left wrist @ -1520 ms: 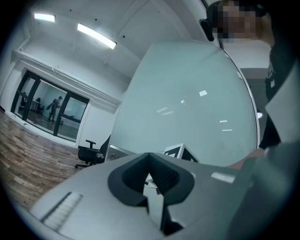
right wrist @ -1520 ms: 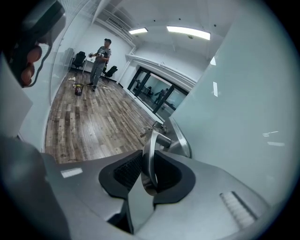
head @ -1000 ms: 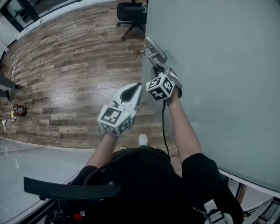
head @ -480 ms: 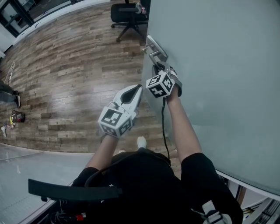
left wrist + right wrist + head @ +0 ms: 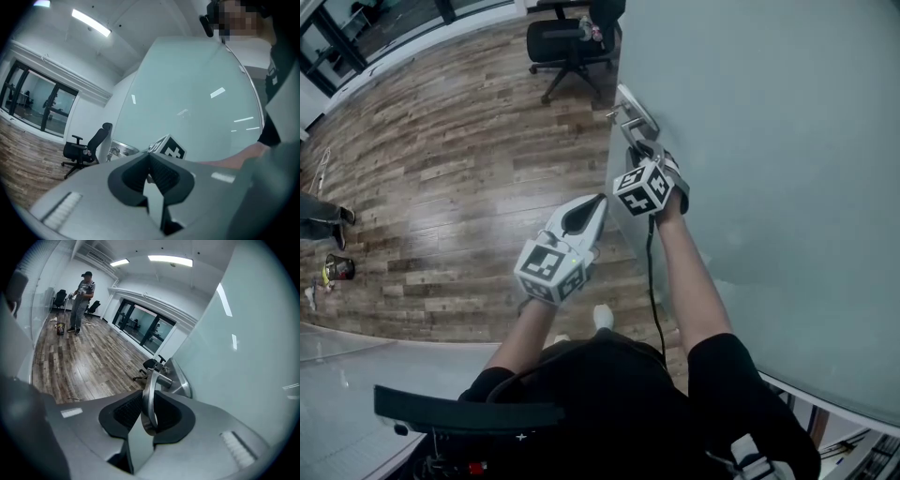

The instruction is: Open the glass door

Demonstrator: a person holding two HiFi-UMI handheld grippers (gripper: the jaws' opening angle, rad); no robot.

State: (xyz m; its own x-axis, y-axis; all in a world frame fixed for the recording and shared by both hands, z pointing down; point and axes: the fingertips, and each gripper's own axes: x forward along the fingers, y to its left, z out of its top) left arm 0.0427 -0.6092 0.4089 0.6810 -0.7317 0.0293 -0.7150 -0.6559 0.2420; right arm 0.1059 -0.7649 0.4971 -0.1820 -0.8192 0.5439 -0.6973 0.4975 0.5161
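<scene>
We've got the right gripper (image 5: 148, 414) clamped on the handle (image 5: 150, 380), left gripper (image 5: 151, 164) closed on nothing. That metal looks slick, so a crooked pull on the door (image 5: 769, 141) could slip us off.

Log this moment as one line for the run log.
right gripper: shut on door handle | left gripper: shut, empty, near edge of glass door | office chair: on floor beyond door
</scene>
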